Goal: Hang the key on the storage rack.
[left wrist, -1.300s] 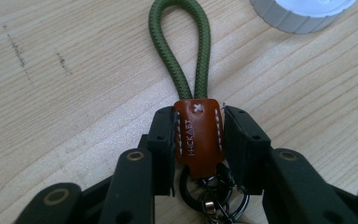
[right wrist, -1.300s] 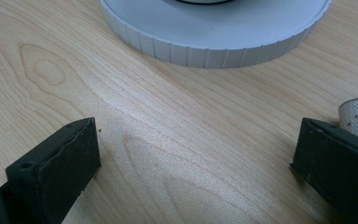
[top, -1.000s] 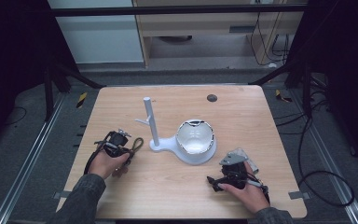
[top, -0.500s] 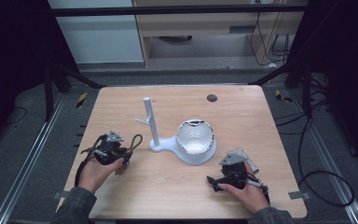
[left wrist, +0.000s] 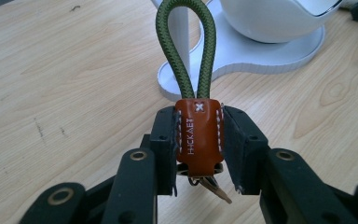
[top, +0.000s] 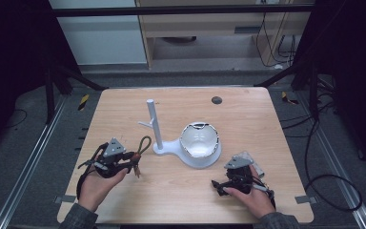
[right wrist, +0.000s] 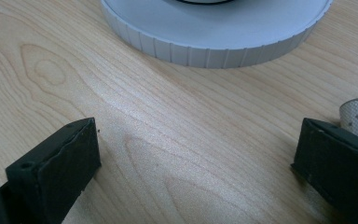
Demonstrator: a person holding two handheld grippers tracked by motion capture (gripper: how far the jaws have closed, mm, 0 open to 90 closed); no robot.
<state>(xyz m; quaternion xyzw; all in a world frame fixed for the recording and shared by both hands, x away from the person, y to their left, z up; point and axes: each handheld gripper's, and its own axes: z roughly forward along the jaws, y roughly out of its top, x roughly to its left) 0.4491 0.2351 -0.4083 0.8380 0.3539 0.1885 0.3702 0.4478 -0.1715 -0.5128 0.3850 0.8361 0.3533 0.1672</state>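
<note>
My left gripper (left wrist: 198, 140) clamps the keychain (left wrist: 197, 135) by its leather tab, so the green loop (left wrist: 186, 51) stands free toward the white stand (top: 155, 128) at 2 o'clock. My right gripper (right wrist: 196, 163) rests wide, nothing between the jaws.

The left claw (left wrist: 198, 140) clamps an orange leather tab (left wrist: 198, 135), its green cord loop (left wrist: 185, 51) pointing toward the white stand (left wrist: 242, 51)
</note>
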